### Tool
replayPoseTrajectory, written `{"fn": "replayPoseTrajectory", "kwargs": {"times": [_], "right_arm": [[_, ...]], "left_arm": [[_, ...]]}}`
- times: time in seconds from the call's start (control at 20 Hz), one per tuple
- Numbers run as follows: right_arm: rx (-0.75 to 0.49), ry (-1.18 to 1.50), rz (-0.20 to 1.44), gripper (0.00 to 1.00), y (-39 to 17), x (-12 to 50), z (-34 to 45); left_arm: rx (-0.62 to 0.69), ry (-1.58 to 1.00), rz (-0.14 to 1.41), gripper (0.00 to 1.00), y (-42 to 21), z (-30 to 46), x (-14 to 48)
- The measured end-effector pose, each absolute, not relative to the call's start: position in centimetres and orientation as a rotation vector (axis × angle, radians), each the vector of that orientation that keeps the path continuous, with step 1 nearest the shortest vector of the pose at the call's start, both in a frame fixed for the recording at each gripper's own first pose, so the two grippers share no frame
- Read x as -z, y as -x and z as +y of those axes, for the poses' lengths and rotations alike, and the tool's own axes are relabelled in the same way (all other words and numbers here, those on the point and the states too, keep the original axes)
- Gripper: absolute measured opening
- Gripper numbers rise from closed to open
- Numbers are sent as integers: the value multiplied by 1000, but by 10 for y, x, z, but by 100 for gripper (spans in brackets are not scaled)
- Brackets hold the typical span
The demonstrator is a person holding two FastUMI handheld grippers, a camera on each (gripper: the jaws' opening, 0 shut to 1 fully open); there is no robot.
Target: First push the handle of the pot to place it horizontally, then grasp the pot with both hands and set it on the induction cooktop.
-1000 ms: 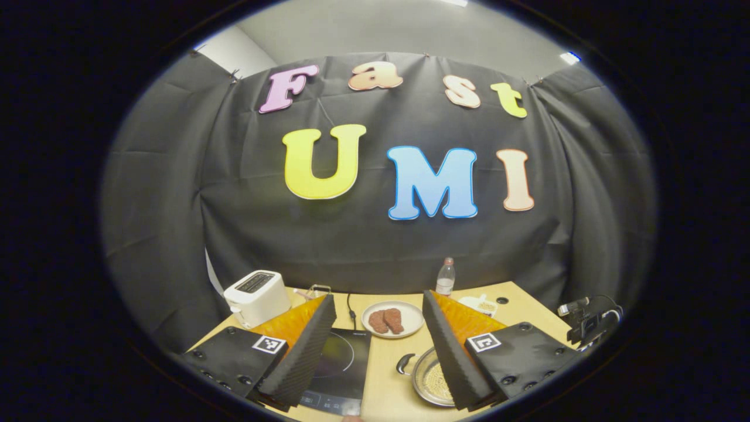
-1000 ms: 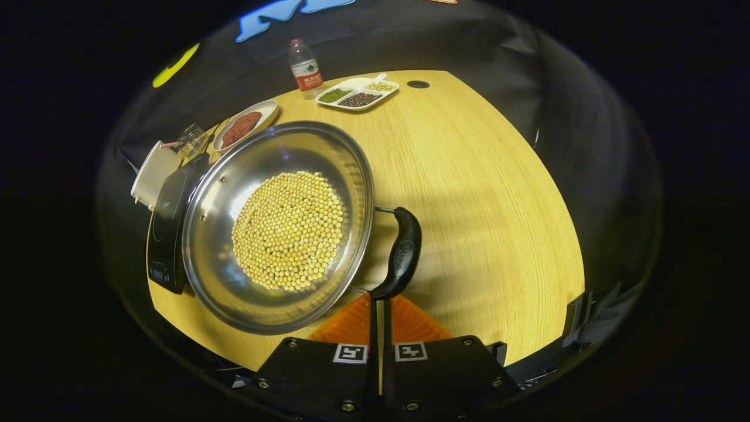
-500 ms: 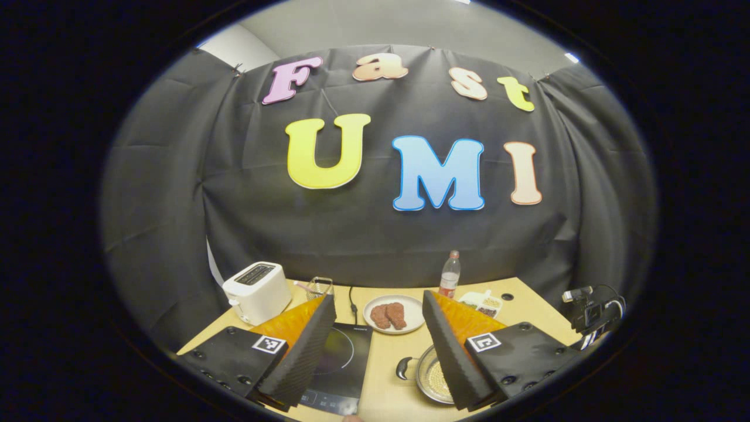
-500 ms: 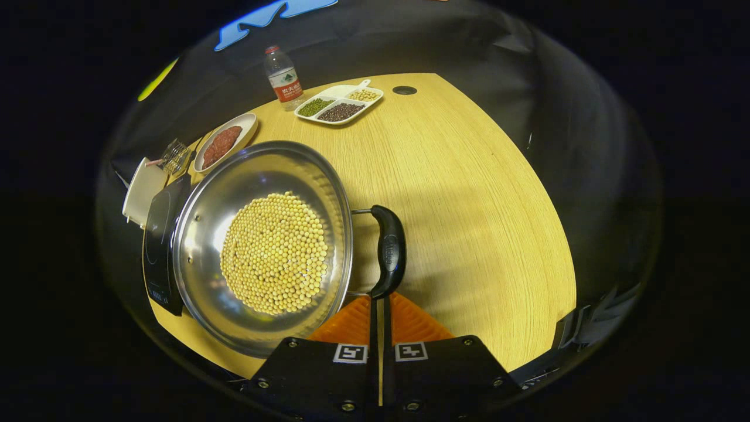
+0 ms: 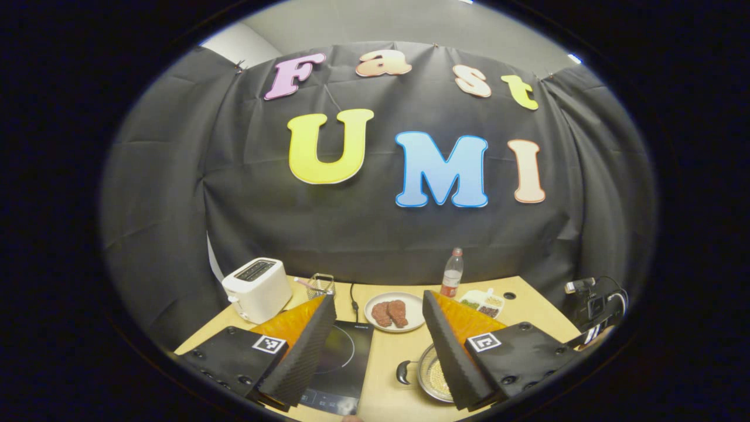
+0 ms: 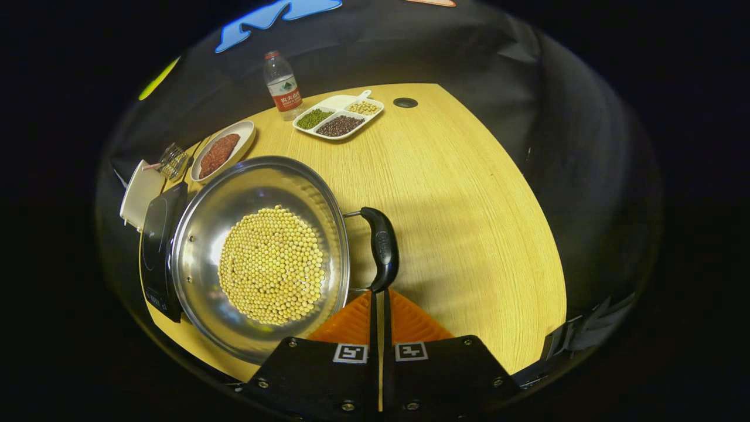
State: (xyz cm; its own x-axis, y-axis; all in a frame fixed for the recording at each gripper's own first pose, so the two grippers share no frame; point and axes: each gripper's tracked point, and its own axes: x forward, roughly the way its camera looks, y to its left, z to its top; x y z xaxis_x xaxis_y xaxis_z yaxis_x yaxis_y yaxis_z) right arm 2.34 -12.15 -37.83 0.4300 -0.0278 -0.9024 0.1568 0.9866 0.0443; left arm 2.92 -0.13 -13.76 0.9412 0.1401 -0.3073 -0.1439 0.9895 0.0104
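A steel pot [image 6: 234, 187] with yellow beans in it sits on the wooden table, its left rim next to the black induction cooktop [image 6: 155, 234]. The pot's black side handle [image 6: 381, 249] points toward my right gripper [image 6: 379, 293], which is shut with its tips against the near end of that handle. In the left gripper view my left gripper [image 5: 378, 296] hangs open above the table, with the cooktop [image 5: 343, 357] beside its left finger. The pot [image 5: 430, 375] and its other handle [image 5: 403, 371] peek out by the right finger.
Along the back of the table stand a white toaster [image 5: 256, 289], a glass cup [image 5: 319, 285], a plate of meat [image 6: 222, 149], a water bottle [image 6: 281, 85] and a divided dish of beans [image 6: 338, 114]. A black device with cables [image 5: 592, 302] sits at the right edge.
The pot has turned and slid left toward the cooktop as my shut right gripper pushed on its handle, which now stands straighter in view. My left gripper shifted only slightly and stayed open.
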Motion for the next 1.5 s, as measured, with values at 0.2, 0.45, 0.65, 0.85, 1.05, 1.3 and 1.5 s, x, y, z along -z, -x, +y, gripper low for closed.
{"fn": "replayPoseTrajectory", "kwargs": {"times": [0.2,0.45,0.65,0.85,1.05,1.3,1.5], "right_arm": [[137,-153,968,4,-14,337,-115],[140,-164,738,63,8,282,-100],[200,-129,602,99,28,249,-102],[194,-98,547,99,29,236,-103],[171,-102,544,100,8,243,-110],[102,-100,591,100,-24,283,-116],[61,-82,664,100,-46,320,-119]], "left_arm": [[-81,30,290,97,-31,-11,133],[18,40,242,97,-14,-29,127],[70,49,271,95,1,-37,142],[76,66,314,97,2,-43,159],[68,73,346,97,-7,-51,187],[47,82,425,97,-23,-61,248],[22,63,522,98,-31,-63,309]]}}
